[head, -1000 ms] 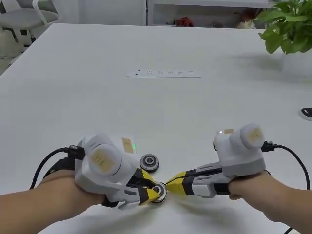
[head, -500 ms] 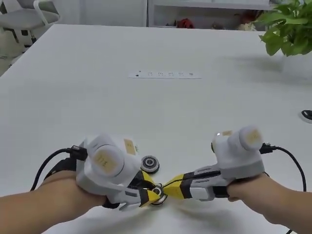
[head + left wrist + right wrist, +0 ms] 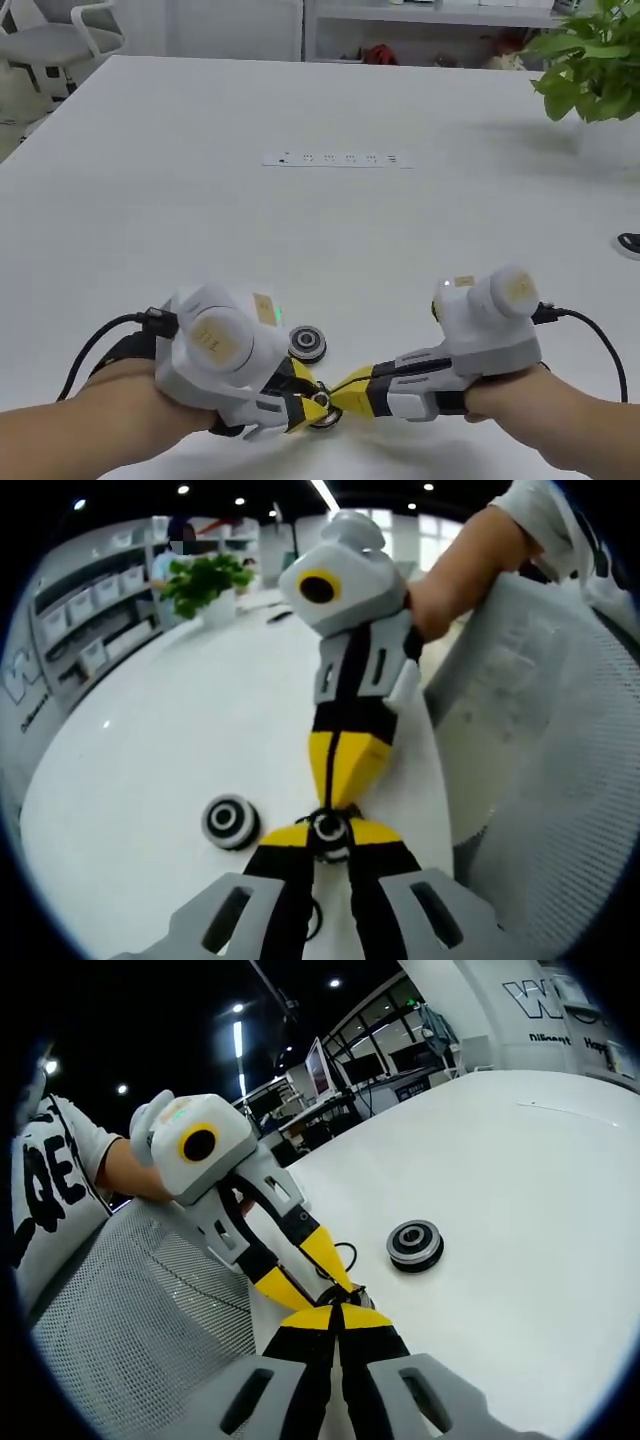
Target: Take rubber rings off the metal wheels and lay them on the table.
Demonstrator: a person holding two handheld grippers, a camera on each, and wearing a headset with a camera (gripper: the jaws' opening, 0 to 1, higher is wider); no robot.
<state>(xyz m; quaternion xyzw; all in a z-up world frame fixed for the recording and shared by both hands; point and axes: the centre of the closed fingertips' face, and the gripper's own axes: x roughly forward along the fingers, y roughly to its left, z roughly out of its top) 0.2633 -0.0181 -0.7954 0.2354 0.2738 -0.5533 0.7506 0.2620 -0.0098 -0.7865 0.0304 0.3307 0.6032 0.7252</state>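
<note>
The white table [image 3: 400, 220] spreads across the head view, with a leafy plant [image 3: 590, 60] at its far right corner and a flat white power strip [image 3: 337, 159] lying mid-table. Near the front edge, the left gripper [image 3: 308, 402] and the right gripper [image 3: 347, 392] point at each other, tips meeting.

The left gripper's jaws are clamped on a small metal wheel [image 3: 328, 828], one yellow tip on each side of it, just above the tabletop. The right gripper's jaws are pressed together to a narrow point that touches the wheel's edge. Whether a rubber ring is caught between them cannot be told.

A second wheel [image 3: 306, 342], dark-rimmed with its ring on, lies flat on the table just behind the left gripper, apart from both sets of tips.

Compared with a second ago, little differs: both grippers stay joined at the held wheel, and the second wheel lies where it did beside the left gripper.
</note>
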